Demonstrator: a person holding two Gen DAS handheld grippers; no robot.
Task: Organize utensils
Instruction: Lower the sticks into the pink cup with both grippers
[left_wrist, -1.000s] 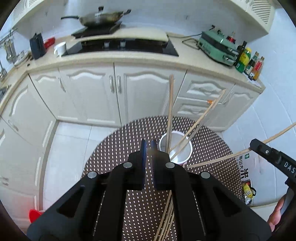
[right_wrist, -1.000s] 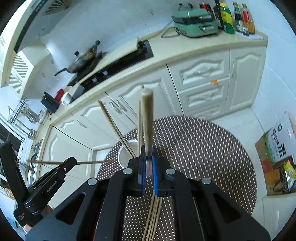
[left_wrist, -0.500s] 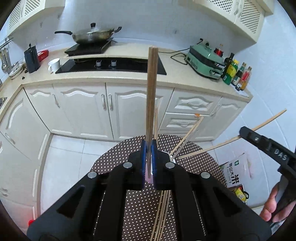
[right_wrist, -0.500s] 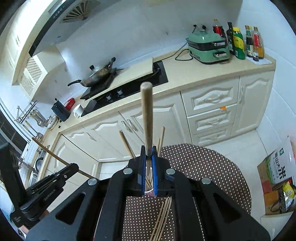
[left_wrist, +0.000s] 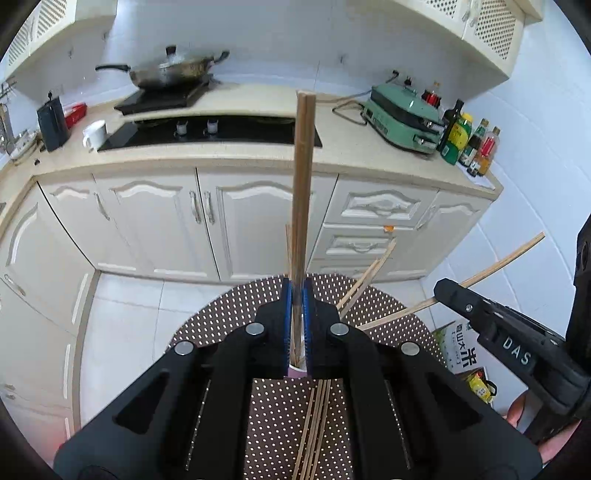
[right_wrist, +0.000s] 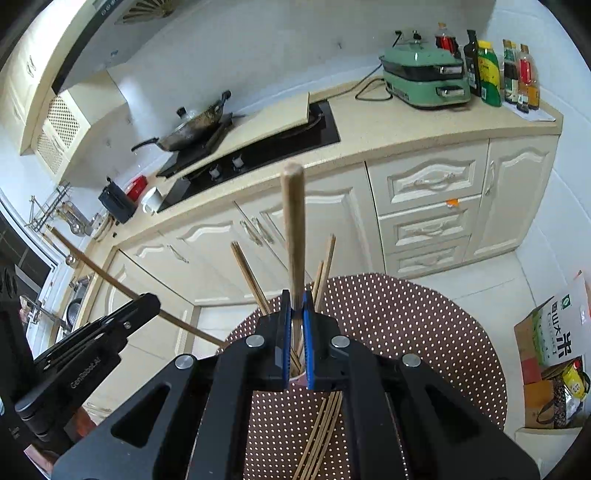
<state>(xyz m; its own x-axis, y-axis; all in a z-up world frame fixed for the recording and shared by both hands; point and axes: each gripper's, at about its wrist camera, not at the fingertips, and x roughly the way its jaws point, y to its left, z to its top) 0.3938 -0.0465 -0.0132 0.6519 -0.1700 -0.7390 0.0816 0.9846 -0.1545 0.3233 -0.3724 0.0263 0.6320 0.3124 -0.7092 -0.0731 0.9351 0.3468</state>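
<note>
Left wrist view: left gripper (left_wrist: 296, 325) clamps a chopstick pair (left_wrist: 303, 192) upright above the cup (left_wrist: 295, 371); the step is loading, and lowering the tips inside the rim likely comes next. Right wrist view: right gripper (right_wrist: 295, 332) pinches one chopstick (right_wrist: 293, 236) over that cup (right_wrist: 297, 378), which holds several sticks; loose chopsticks (right_wrist: 321, 432) lie on the dotted table (right_wrist: 424, 332).

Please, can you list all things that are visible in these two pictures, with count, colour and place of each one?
chopsticks: one pair in each claw, more in cup and loose on table, light wood
cup: one, pale, on table behind claws, mostly hidden
table: one, round, brown with white dots
wok: one, dark, on counter burner
mug: one, white, counter left
grill appliance: one, green, counter right
bottles: several, mixed colours, counter far right
box: one, cardboard, floor
left claw: black, blue pads, shut on chopsticks
right claw: same, shut on chopsticks
</note>
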